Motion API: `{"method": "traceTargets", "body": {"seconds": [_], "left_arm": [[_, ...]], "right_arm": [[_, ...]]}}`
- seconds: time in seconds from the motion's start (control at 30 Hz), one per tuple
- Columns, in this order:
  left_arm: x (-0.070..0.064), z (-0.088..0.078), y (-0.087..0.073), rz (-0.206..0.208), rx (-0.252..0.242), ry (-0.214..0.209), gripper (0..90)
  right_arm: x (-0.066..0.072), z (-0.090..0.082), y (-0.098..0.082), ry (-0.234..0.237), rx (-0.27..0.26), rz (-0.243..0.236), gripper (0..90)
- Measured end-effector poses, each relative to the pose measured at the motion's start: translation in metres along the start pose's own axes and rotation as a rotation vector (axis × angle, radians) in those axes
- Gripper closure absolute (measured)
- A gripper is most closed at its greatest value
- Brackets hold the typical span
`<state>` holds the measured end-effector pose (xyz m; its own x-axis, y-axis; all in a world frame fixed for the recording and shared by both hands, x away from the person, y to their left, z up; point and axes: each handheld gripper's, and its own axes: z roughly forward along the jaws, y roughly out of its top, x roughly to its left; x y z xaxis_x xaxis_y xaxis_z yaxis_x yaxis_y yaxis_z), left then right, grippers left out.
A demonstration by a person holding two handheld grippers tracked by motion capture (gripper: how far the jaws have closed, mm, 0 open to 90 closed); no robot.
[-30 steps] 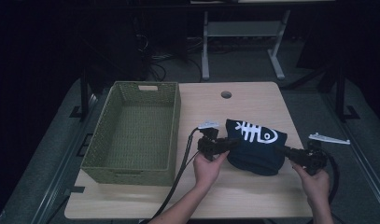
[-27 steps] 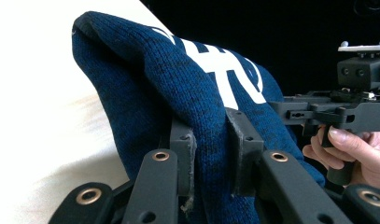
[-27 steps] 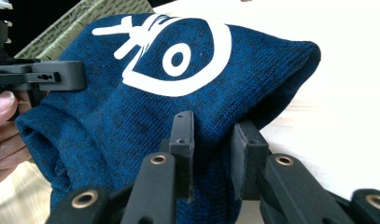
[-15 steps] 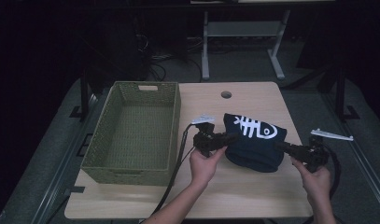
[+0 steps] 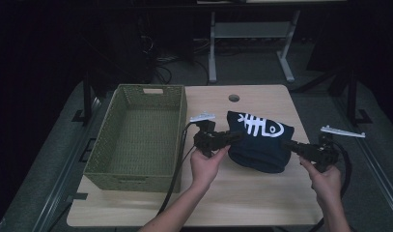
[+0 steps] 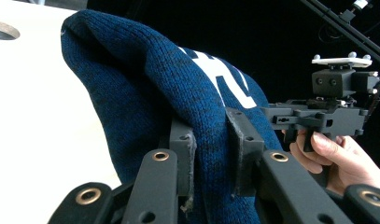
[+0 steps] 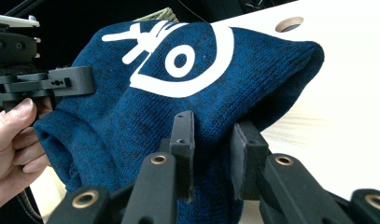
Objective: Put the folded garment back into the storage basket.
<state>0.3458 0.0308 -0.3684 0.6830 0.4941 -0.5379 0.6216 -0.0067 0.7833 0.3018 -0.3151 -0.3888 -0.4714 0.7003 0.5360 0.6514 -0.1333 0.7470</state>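
We have the blue knit sweater (image 5: pixel 259 142) pinched at both ends, left gripper (image 5: pixel 232 137) and right gripper (image 5: pixel 289 145) each clamped on its fabric, the bundle lifted just off the table (image 5: pixel 261 203). Next, we judge, it must swing left and drop into the green basket (image 5: pixel 136 140), both hands moving together

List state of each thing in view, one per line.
Left gripper: shut on the beanie's left edge.
Right gripper: shut on the beanie's right edge.
Blue knit beanie: held between both grippers above the table, fish-bone print facing up.
Woven basket: empty, upright on the table.
Table: wooden top, cable hole uncovered.
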Motion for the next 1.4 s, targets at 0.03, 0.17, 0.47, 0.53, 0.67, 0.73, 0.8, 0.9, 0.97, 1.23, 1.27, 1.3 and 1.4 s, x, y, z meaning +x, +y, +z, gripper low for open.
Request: {"method": "traceTargets", "body": {"seconds": [0.03, 0.17, 0.47, 0.53, 0.67, 0.73, 0.8, 0.9, 0.97, 1.23, 1.27, 1.3, 1.4], "left_arm": [[0.0, -0.001, 0.001, -0.001, -0.004, -0.001, 74.5], [-0.001, -0.006, 0.006, 0.004, -0.007, 0.001, 74.5], [-0.002, -0.021, 0.016, 0.004, -0.018, -0.01, 74.5], [0.0, -0.024, 0.017, 0.004, -0.023, -0.01, 74.3], [0.002, -0.033, 0.02, 0.007, -0.025, -0.006, 74.2], [0.003, -0.038, 0.022, 0.009, -0.028, -0.003, 74.2], [0.004, -0.043, 0.023, 0.006, -0.03, -0.007, 74.2], [0.006, -0.051, 0.026, 0.003, -0.041, -0.003, 74.2], [0.008, -0.053, 0.027, 0.004, -0.039, -0.004, 74.2], [0.015, -0.079, 0.032, -0.007, -0.07, 0.009, 73.9], [0.016, -0.082, 0.033, -0.005, -0.071, 0.013, 73.9], [0.017, -0.084, 0.034, -0.003, -0.077, 0.016, 73.9], [0.019, -0.092, 0.035, -0.007, -0.084, 0.025, 73.9]], "right_arm": [[0.001, 0.0, 0.001, 0.006, 0.002, 0.004, 72.8], [0.005, 0.001, 0.006, 0.028, -0.005, 0.008, 72.9], [0.016, 0.005, 0.016, 0.062, -0.005, 0.004, 72.9], [0.018, 0.007, 0.019, 0.071, -0.008, -0.005, 72.8], [0.026, 0.013, 0.024, 0.083, -0.002, -0.009, 72.8], [0.029, 0.016, 0.026, 0.095, -0.004, -0.012, 72.8], [0.033, 0.019, 0.029, 0.106, -0.001, -0.01, 72.8], [0.039, 0.024, 0.033, 0.113, 0.003, -0.016, 72.8], [0.044, 0.027, 0.035, 0.115, 0.009, -0.021, 72.8], [0.061, 0.045, 0.045, 0.144, 0.014, -0.033, 72.8], [0.063, 0.047, 0.046, 0.148, 0.014, -0.033, 72.8], [0.065, 0.05, 0.047, 0.149, 0.015, -0.037, 72.8], [0.071, 0.057, 0.049, 0.154, 0.025, -0.038, 72.8]]}}
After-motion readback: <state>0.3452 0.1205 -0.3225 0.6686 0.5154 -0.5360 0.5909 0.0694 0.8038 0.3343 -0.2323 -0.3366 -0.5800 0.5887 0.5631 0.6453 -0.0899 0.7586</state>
